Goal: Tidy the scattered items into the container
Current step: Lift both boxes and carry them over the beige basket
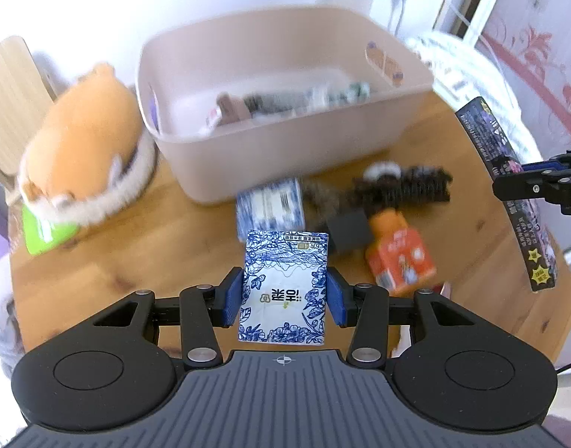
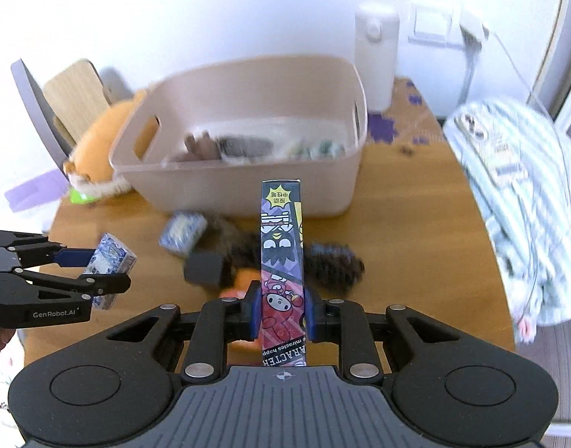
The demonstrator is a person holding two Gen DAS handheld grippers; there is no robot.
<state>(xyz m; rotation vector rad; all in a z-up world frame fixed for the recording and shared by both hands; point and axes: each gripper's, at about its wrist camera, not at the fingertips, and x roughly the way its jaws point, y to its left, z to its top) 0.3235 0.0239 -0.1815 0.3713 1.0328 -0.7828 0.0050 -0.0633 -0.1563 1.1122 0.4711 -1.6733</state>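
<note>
The beige container stands at the upper centre of both views on the wooden tabletop, already holding a blurred jumble of small items. Low in the centre of the left wrist view, the left gripper pinches a blue-and-white floral tissue pack between its blue pads, lifted above the tabletop. In the right wrist view the right gripper clamps a tall, narrow cartoon-printed box that stands upright in front of the container. Between the grippers and the container, a second blue-patterned pack, a small black cube, an orange bottle and a dark fuzzy object lie close together on the tabletop. An orange plush toy sits at the left, beside the container, and striped pale cloth lies at the right edge.
</note>
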